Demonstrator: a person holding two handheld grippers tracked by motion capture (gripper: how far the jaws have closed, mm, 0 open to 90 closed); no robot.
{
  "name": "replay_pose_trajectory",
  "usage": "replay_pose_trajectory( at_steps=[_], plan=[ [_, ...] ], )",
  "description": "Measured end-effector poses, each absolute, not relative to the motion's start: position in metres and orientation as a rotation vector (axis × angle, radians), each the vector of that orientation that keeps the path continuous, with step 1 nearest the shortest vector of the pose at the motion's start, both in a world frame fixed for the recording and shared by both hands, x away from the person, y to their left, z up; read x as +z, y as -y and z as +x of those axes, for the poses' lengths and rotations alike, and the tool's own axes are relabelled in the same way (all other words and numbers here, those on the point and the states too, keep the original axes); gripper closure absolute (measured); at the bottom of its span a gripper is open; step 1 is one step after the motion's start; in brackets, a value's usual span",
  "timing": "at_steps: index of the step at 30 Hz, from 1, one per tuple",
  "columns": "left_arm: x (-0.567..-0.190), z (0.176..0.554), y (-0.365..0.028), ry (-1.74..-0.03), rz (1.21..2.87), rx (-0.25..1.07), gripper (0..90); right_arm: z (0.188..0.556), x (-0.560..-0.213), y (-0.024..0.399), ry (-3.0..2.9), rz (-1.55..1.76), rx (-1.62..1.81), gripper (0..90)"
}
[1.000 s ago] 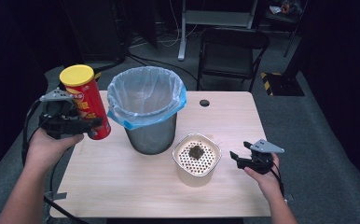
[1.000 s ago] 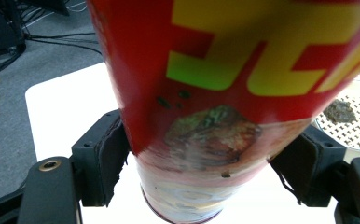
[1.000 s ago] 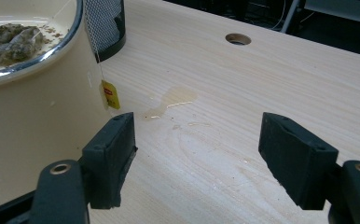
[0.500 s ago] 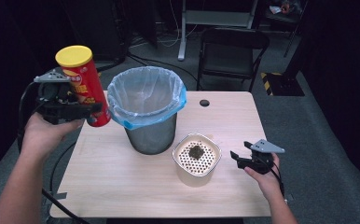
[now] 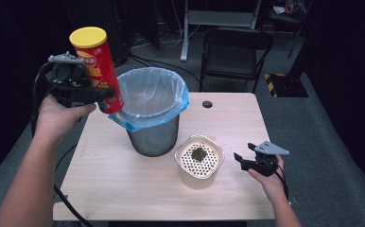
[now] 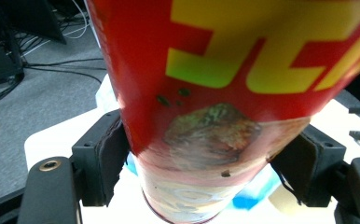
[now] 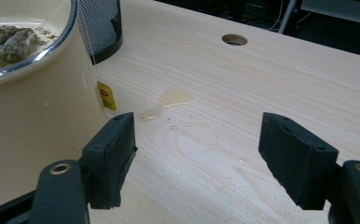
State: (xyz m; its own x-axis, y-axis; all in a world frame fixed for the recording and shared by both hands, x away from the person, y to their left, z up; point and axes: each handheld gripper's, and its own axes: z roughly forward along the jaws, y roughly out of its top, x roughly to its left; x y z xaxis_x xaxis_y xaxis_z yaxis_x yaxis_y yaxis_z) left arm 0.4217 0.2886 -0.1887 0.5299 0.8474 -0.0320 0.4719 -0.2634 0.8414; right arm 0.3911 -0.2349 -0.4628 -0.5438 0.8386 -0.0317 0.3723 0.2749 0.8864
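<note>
I see a pale wood-grain table (image 5: 124, 175) with a round cable hole (image 5: 207, 104) toward its far edge, at about 1 o'clock from the bin. In the right gripper view a small wet patch (image 7: 166, 103) shines on the wood just beside the cream pot. The room around is dark: grey carpet, a black folding chair (image 5: 232, 56) beyond the table at 12 o'clock, cables on the floor, and a yellow-and-black striped strip (image 5: 276, 80) at 2 o'clock.

The metal bin (image 5: 153, 113), lined with a blue bag, stands mid-table. At 5 o'clock from it sits the cream pot (image 5: 199, 163) with a perforated insert holding a dark clump. A yellow tea-bag tag (image 7: 106, 95) hangs on a string down the pot's side; I cannot read its print.

My left tool (image 5: 83, 90) pinches the can (image 5: 98, 66), both pads pressed on its lower body. The can is off the table, tilted, just beside the bin's rim at 10 o'clock. It is red with a yellow lid and big yellow lettering, cropped too much to read, with a picture of a chip below.

My right tool (image 5: 241, 160) rests at 3 o'clock of the pot, its jaws spread, nothing between them.
</note>
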Motion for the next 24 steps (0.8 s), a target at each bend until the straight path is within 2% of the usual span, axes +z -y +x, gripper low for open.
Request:
replay_pose_trajectory(
  at_steps=[10,18,19,21,24],
  plan=[
    [-0.203,0.46,-0.244,-1.054,1.963,0.507,23.7,0.392,-0.464,0.236,-2.049,1.081,1.22,27.0],
    [-0.224,0.481,-0.229,-1.084,2.026,0.464,23.6,0.392,-0.464,0.236,-2.052,1.083,1.22,27.0],
    [-0.228,0.482,-0.227,-1.102,2.006,0.467,22.2,0.392,-0.464,0.236,-2.049,1.089,1.224,27.1],
    [-0.233,0.482,-0.229,-1.115,1.993,0.476,11.9,0.392,-0.464,0.236,-2.047,1.088,1.227,27.0],
    [-0.238,0.478,-0.237,-1.115,1.976,0.466,11.9,0.392,-0.464,0.238,-2.047,1.085,1.227,27.0]
  ],
)
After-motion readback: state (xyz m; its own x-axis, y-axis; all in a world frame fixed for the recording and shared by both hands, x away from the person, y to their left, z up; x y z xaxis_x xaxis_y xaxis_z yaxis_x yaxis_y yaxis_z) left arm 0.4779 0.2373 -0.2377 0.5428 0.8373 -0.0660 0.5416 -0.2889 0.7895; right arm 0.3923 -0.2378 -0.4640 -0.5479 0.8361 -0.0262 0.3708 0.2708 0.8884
